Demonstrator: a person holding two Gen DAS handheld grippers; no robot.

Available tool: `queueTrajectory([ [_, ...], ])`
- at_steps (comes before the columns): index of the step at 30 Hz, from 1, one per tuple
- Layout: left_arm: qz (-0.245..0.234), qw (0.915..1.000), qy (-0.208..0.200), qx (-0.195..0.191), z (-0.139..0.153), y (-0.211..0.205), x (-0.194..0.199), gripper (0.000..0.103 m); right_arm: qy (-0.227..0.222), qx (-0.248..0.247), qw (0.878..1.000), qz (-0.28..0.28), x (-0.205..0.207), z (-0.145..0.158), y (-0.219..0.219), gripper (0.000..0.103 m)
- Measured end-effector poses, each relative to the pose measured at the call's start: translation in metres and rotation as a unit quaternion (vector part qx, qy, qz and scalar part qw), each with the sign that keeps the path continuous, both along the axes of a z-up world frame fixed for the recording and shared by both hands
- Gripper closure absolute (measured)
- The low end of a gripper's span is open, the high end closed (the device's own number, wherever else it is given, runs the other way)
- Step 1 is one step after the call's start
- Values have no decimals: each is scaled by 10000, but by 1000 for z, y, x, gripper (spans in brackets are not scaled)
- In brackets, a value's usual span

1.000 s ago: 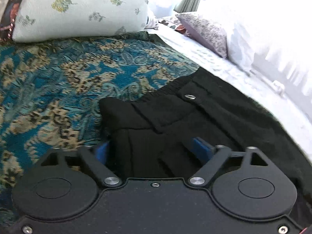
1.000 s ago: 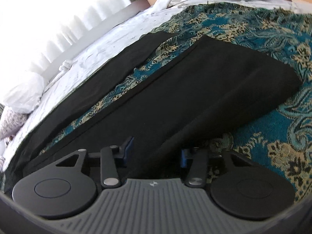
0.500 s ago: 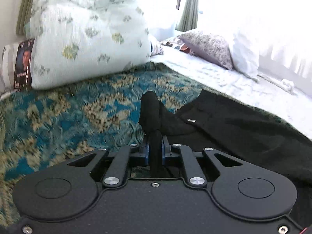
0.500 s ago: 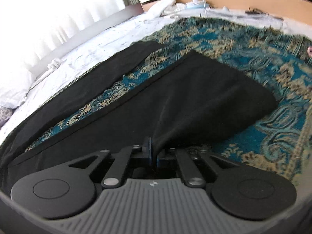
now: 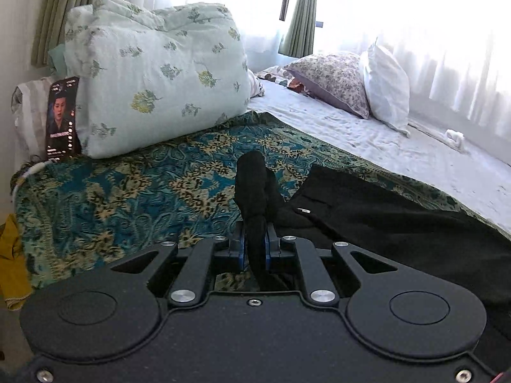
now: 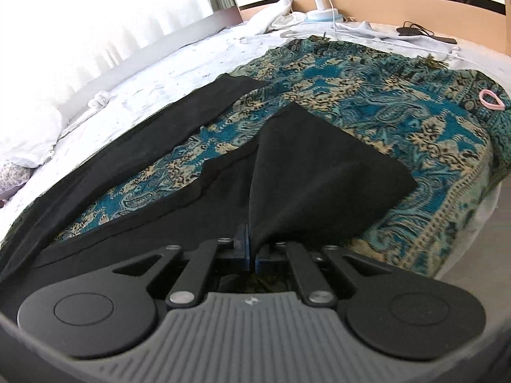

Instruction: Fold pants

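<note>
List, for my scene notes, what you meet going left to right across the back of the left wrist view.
phone → mint floral bedding bundle → green curtain → purple floral pillow → white pillow

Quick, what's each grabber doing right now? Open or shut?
Left gripper: shut on the waistband end of the black pants.
Right gripper: shut on the pants' leg fabric.
</note>
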State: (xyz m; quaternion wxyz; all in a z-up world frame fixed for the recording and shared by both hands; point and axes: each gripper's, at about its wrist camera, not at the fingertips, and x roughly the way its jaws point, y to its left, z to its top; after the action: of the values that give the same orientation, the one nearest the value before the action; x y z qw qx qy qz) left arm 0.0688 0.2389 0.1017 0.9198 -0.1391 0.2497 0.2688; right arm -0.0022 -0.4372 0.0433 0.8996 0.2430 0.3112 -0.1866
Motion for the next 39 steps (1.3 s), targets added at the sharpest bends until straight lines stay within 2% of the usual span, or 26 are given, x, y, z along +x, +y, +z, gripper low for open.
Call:
queueTrajectory([
  [4,-57,9998,-34,175,1,1,-26,91,12,59,10000,64,-14,-1,-1,97],
  [6,-14,9995,151,274,-8,5,-28,91,107,7,9997,210,-15,-6,0,94],
  [8,68,9991,410,126,-21,12,-25,91,157,96,9995,244,-15,-15,-2,88],
  [10,182,9980,603,-22,-35,16,-21,91,115,322,9993,174,-14,-22,-8,86],
  [13,218,9965,807,49,-51,15,-17,91,-90,347,9993,-63,-16,-24,-23,82],
  [19,276,9947,972,185,-67,8,-9,90,-373,284,9937,-1020,-16,-30,-75,73],
  [21,267,9942,1005,273,-69,7,-7,89,-382,292,9909,-1255,-13,-36,-90,73],
  [23,250,9937,1033,359,-70,5,-7,88,-502,517,9888,-1306,-13,-43,-101,63],
  [24,243,9934,1048,392,-71,5,-7,88,-540,550,9887,-1287,-12,-44,-103,63],
  [26,249,9931,1068,422,-72,3,-6,88,-526,383,9900,-1253,-11,-42,-101,94],
  [27,257,9930,1074,423,-72,3,-6,88,-444,198,9905,-1290,-10,-41,-97,96],
  [32,287,9924,1106,463,-72,1,-5,87,-242,-909,9772,-1901,-23,-30,-78,97],
  [36,305,9920,1127,487,-74,1,-5,85,42,-912,9747,-2040,-32,-39,-82,97],
  [39,302,9920,1137,464,-73,2,-4,84,28,-1093,9711,-2119,-37,-37,-78,94],
])
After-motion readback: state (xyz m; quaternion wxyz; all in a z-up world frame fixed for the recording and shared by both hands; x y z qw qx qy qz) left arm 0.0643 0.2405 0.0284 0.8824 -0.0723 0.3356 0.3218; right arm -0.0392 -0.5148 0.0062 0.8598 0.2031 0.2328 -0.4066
